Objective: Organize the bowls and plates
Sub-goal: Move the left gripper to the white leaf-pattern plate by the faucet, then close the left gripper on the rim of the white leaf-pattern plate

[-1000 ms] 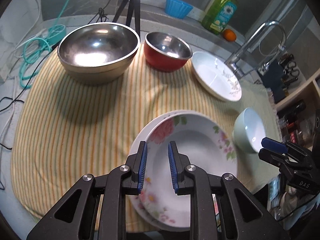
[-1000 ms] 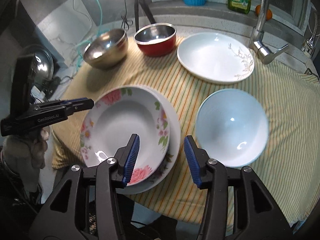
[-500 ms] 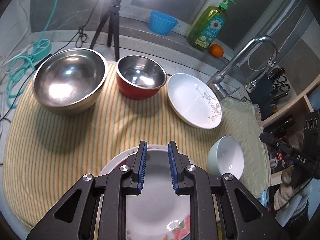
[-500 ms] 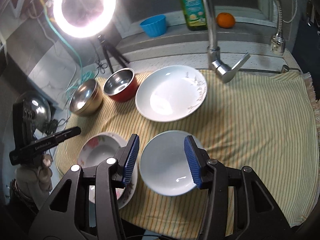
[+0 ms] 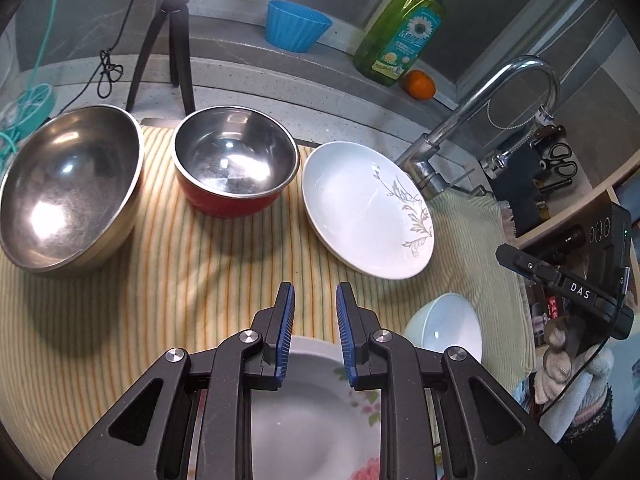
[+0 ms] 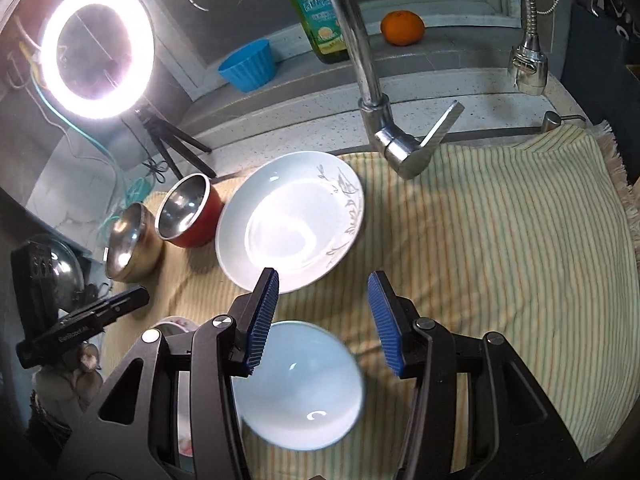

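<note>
My left gripper (image 5: pixel 315 288) hovers over the far rim of the stacked floral plate (image 5: pixel 312 412); its blue pads stand a narrow gap apart with nothing between them. My right gripper (image 6: pixel 324 276) is open and empty above the small pale bowl (image 6: pixel 300 384), which sits on the striped cloth (image 6: pixel 500 240). That bowl (image 5: pixel 444 328) lies right of the floral plate. Beyond them are a white plate with a leaf pattern (image 5: pixel 360 208), a red bowl with a steel inside (image 5: pixel 236 168) and a large steel bowl (image 5: pixel 64 184). The floral plate's rim (image 6: pixel 176 324) peeks out at the left of the right wrist view.
A chrome faucet (image 5: pixel 480 112) rises at the back right of the cloth. On the ledge behind stand a green soap bottle (image 5: pixel 404 32), an orange (image 5: pixel 419 85) and a blue cup (image 5: pixel 296 26). A ring light (image 6: pixel 98 52) on a tripod (image 5: pixel 176 32) stands at the back left.
Both grippers have drawn back toward the near edge. The floral plate slid down under the left fingers. The right gripper shifted from the floral plate to over the pale bowl and rolled.
</note>
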A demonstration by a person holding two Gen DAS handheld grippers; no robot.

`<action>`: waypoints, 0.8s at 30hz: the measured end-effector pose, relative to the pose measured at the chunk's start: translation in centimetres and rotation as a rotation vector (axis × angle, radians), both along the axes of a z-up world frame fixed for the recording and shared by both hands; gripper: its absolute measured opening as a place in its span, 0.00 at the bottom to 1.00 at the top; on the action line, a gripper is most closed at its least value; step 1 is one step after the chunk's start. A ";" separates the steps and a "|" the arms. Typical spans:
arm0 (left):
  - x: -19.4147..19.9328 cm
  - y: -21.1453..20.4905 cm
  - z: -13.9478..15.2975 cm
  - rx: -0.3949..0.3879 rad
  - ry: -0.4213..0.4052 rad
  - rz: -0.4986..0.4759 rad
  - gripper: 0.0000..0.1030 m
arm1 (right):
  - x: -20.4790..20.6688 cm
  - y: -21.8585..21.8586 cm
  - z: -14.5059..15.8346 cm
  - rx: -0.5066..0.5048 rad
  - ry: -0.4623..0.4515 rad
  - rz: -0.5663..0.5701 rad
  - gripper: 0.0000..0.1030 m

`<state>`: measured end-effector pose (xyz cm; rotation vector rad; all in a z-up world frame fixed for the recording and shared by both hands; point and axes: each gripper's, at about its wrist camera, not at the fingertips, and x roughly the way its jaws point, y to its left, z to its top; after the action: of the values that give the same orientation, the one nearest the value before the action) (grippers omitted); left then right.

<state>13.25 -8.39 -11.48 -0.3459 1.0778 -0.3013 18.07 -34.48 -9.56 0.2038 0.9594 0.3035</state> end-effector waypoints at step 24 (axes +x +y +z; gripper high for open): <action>6.9 -4.2 -4.6 0.028 0.071 0.215 0.19 | 11.7 -1.2 -5.6 0.007 0.111 0.206 0.37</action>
<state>20.13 -12.63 -16.07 -0.4465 1.1028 -0.0832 29.75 -35.66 -15.17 0.1294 1.0920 0.4884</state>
